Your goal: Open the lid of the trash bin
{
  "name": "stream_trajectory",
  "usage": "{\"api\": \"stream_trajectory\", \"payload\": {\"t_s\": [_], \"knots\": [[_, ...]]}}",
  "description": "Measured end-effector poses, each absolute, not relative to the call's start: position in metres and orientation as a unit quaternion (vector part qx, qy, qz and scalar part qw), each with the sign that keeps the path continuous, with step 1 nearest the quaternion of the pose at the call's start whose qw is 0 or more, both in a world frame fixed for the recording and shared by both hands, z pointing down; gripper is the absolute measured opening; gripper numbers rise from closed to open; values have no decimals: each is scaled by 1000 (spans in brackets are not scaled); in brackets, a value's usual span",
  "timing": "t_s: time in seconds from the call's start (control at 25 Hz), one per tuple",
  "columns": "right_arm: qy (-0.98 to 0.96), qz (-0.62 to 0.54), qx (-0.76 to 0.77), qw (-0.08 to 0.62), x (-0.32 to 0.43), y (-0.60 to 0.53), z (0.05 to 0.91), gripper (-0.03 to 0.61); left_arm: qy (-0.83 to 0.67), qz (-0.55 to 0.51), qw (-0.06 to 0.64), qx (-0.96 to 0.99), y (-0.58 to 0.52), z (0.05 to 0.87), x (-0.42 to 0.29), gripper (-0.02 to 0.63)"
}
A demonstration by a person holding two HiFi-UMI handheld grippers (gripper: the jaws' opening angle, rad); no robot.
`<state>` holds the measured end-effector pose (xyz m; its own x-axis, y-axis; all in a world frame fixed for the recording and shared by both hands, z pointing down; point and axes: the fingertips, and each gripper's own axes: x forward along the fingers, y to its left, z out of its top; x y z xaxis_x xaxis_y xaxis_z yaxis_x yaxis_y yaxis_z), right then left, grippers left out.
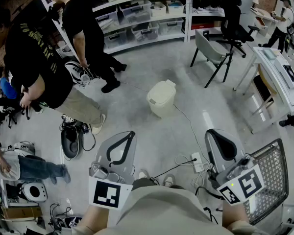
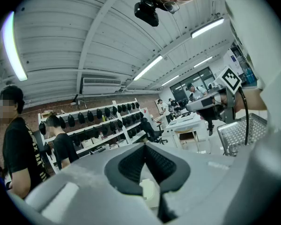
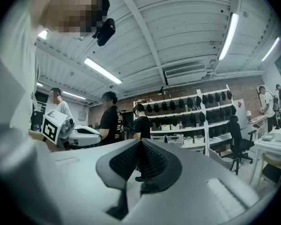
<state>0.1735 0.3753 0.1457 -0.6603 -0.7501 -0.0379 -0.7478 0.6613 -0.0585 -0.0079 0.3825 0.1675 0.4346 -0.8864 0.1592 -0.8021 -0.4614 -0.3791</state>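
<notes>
The cream trash bin (image 1: pixel 161 98) stands on the grey floor ahead of me, its lid down. Both grippers are held low and close to my body, well short of the bin. My left gripper (image 1: pixel 131 133) is shut with nothing in it; in the left gripper view its fingertips (image 2: pixel 145 145) meet, and the bin (image 2: pixel 149 191) shows small through the gap behind them. My right gripper (image 1: pixel 211 131) is likewise shut on nothing, and its tips (image 3: pixel 140 142) touch in the right gripper view.
Two people (image 1: pixel 49 77) stand at the left near gear on the floor. A grey chair (image 1: pixel 213 50) and a white table (image 1: pixel 279 77) are at the right. A power strip with cable (image 1: pixel 198 161) lies between me and the bin, with a wire basket (image 1: pixel 272 175) beside my right gripper.
</notes>
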Motion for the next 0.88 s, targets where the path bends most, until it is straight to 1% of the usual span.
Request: {"api": "stream_trajectory", "payload": {"t_s": [0.24,0.36,0.88], "knots": [[908,-29,-416,34,186,376,152,3,501,-172,125,-839,385,170,4,3],[909,-28,-414,38,191,376,151,3,505,-170,113,-839,383,171,8,3],[910,-33,-413,37,201,368,162,3,492,-178,125,-843,377,170,26,3]]}}
